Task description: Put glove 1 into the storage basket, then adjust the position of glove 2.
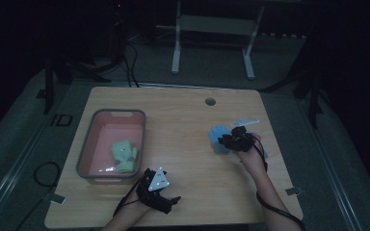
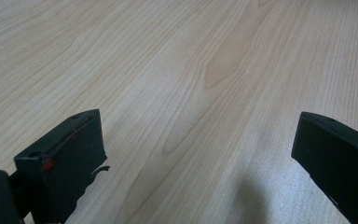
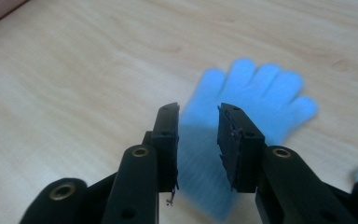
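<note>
The right tongs (image 3: pixel 198 135) stand with a narrow gap between two flat, black, matte jaws, poised over the wrist end of a blue glove (image 3: pixel 242 116). The jaws flank the cuff; whether they touch the fabric cannot be told. The glove is soft knit fabric, lying flat with five rounded fingers spread away from the tongs. In the high view the blue glove (image 1: pixel 218 138) lies near the right edge of the counter (image 1: pixel 183 120), about midway between the far and near edges, with the right tongs (image 1: pixel 231 140) just beside it.

The left tongs (image 2: pixel 196 154) are wide apart, with bare counter between the block-shaped black jaws. In the high view the left tongs (image 1: pixel 166 199) rest near the near edge, carrying a grey three-cornered plate.

The counter is pale wood laminate with fine straight grain and rounded corners. A rectangular bin (image 1: pixel 89 144) with grey rim and pink interior sits near the left edge, holding a yellow-green glove (image 1: pixel 124 155). No legible writing appears on any item.
</note>
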Demonstrator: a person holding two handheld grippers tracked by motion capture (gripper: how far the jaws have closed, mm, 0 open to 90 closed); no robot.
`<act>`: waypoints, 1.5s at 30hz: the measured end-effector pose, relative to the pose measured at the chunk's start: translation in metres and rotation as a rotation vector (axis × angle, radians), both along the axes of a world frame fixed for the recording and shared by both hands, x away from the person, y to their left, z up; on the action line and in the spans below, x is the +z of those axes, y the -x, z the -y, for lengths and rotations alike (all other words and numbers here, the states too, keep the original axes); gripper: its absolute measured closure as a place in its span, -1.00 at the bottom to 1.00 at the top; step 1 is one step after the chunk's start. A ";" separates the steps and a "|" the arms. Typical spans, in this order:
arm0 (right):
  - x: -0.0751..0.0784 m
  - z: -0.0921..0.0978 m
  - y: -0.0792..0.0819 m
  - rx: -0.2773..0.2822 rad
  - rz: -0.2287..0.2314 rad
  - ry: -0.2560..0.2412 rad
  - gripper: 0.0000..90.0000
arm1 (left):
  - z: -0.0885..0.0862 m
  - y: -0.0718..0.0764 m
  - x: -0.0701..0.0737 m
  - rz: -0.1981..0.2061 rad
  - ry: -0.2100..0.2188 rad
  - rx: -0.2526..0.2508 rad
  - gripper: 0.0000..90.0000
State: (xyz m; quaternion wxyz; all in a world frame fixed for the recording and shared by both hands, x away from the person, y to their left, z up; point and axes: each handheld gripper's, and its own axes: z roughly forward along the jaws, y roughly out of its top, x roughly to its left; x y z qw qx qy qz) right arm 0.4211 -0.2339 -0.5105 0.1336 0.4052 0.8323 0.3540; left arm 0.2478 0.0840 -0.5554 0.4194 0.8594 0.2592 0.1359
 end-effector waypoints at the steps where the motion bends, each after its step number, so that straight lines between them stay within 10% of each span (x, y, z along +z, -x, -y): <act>1: 0.000 -0.001 -0.002 -0.003 -0.003 0.005 0.55 | -0.001 0.000 0.000 0.001 0.008 0.005 -0.94; 18: -0.032 -0.007 -0.032 -0.089 0.003 0.099 0.25 | -0.005 0.000 0.000 0.053 0.050 0.027 -0.94; 32: -0.038 -0.016 -0.021 -0.145 0.044 0.078 0.86 | -0.004 -0.001 -0.001 0.077 0.069 0.044 -0.94; 45: 0.019 -0.027 0.029 -0.156 0.083 -0.047 0.91 | -0.004 0.000 0.003 0.099 0.078 0.050 -0.94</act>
